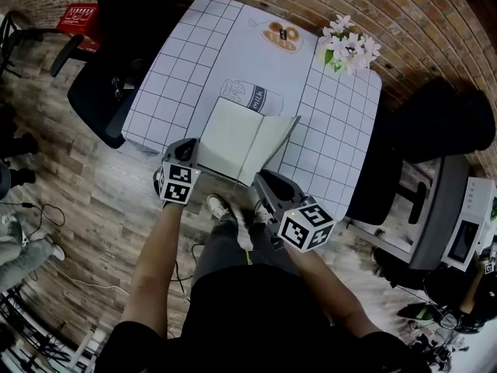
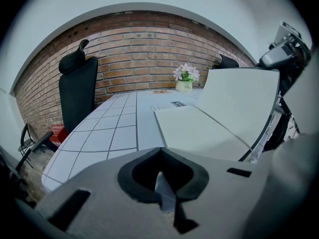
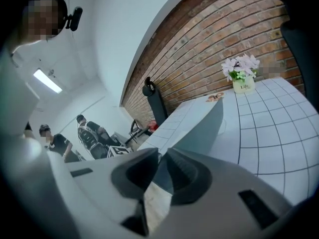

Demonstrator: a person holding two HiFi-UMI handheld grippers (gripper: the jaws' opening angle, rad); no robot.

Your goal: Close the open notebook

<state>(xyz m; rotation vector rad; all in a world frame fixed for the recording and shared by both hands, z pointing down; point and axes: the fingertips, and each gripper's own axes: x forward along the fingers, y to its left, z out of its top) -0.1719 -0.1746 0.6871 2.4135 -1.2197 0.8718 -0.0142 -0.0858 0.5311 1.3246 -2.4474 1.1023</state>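
An open notebook [image 1: 231, 137] with white pages lies at the near edge of the table [image 1: 342, 130], which has a grid-pattern cloth. Its left leaf [image 2: 199, 131] lies flat. The right leaf [image 1: 273, 142] stands lifted at a slant. My right gripper [image 1: 262, 181] is shut on that leaf's near edge, and the sheet [image 3: 199, 128] runs out from between the jaws [image 3: 162, 153]. My left gripper [image 1: 191, 151] sits at the notebook's near left corner. Its jaws [image 2: 159, 151] are shut, with a pale sliver of the notebook between them.
A pot of pink flowers [image 1: 349, 49] stands at the far right corner of the table. Milk [image 1: 252, 95] and biscuit [image 1: 282, 36] pictures are printed on the cloth. Black office chairs stand at the left [image 1: 109, 76] and right [image 1: 435, 123]. People [image 3: 87, 133] stand in the background.
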